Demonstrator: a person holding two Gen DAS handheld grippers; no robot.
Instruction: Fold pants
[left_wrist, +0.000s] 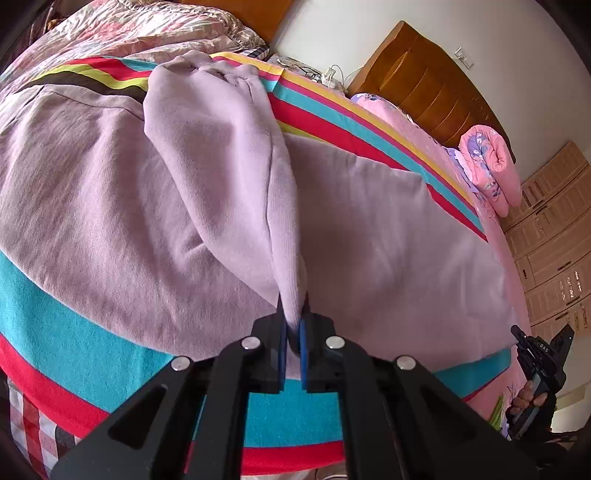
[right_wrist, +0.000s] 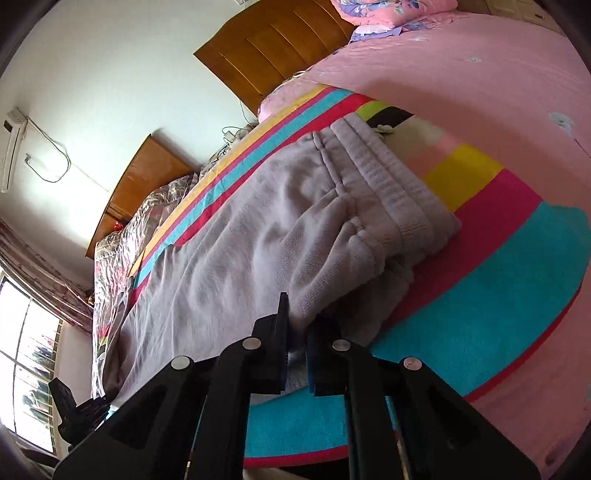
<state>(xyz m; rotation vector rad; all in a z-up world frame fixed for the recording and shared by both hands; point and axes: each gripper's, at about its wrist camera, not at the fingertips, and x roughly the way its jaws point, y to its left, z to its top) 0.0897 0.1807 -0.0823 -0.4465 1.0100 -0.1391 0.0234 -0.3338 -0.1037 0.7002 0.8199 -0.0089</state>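
We have both grippers, left (left_wrist: 293, 328) and right (right_wrist: 297, 343), pinching the pants (left_wrist: 184, 192); folding on the bed (right_wrist: 480, 277) has barely begun.

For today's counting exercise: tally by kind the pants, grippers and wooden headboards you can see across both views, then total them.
Pants: 1
Grippers: 2, the left gripper and the right gripper, both clamped on the pants
Wooden headboards: 2
Total: 5

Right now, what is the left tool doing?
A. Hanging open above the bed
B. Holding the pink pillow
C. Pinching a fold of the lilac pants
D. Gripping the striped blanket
C: in the left wrist view the left tool is closed on a raised fold of the pants, lifting it off the striped blanket.
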